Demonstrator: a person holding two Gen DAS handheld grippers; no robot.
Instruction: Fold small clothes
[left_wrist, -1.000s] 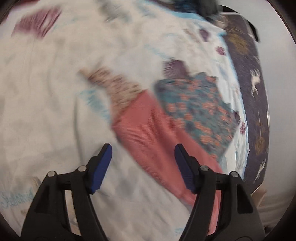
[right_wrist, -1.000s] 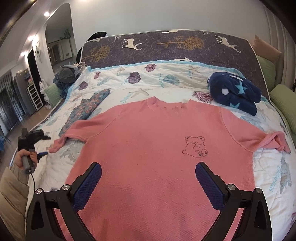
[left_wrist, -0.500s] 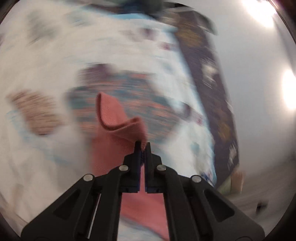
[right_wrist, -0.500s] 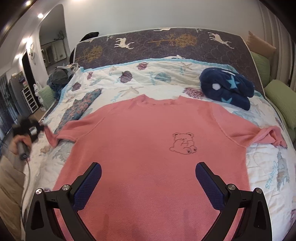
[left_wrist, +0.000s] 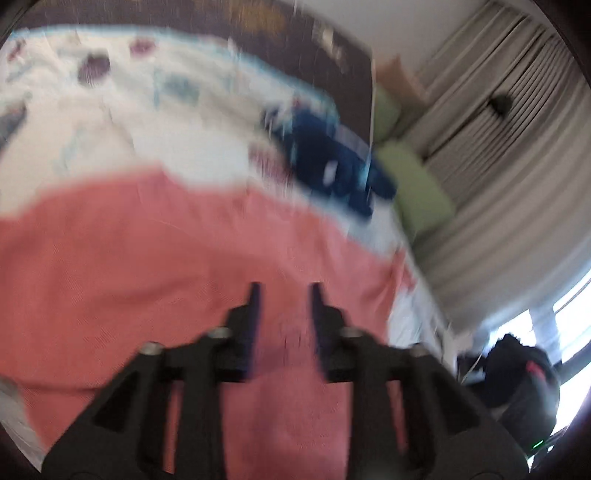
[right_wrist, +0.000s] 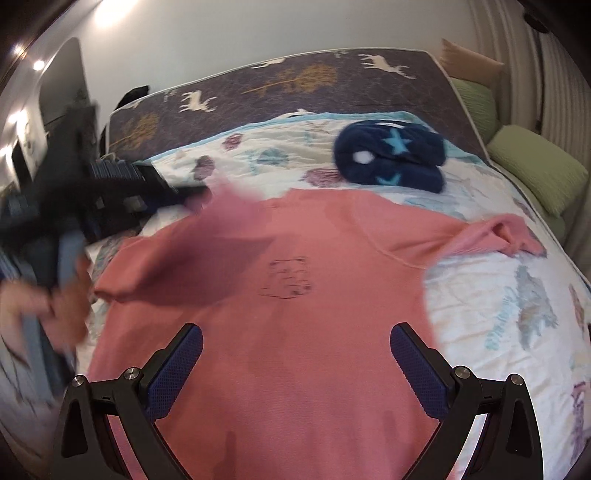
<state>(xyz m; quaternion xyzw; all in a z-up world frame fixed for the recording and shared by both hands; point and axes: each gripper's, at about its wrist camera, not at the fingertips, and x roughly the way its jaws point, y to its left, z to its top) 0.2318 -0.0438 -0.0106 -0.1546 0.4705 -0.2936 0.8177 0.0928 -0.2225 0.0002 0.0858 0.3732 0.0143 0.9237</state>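
A pink sweater (right_wrist: 314, 258) with a small bear drawing (right_wrist: 286, 277) lies flat on the bed, neck towards the headboard. Its left sleeve (right_wrist: 207, 236) hangs blurred over the chest, its cuff beside the tip of my left gripper (right_wrist: 192, 192). In the left wrist view the left gripper (left_wrist: 282, 295) is over the pink cloth (left_wrist: 147, 258); its jaws are opening and nothing shows between them. The right sleeve (right_wrist: 495, 236) lies crumpled out to the right. My right gripper (right_wrist: 295, 354) stands open above the sweater's lower part, holding nothing.
A folded navy blanket with stars (right_wrist: 391, 158) lies behind the sweater. Green pillows (right_wrist: 535, 166) line the bed's right side, with curtains (left_wrist: 498, 147) beyond. A dark deer-print panel (right_wrist: 295, 85) stands at the head. A person's hand (right_wrist: 22, 306) holds the left gripper.
The left gripper shut on the left sleeve's cuff, swung it up and across over the sweater's chest, and its jaws have now parted. The right gripper shifted slightly.
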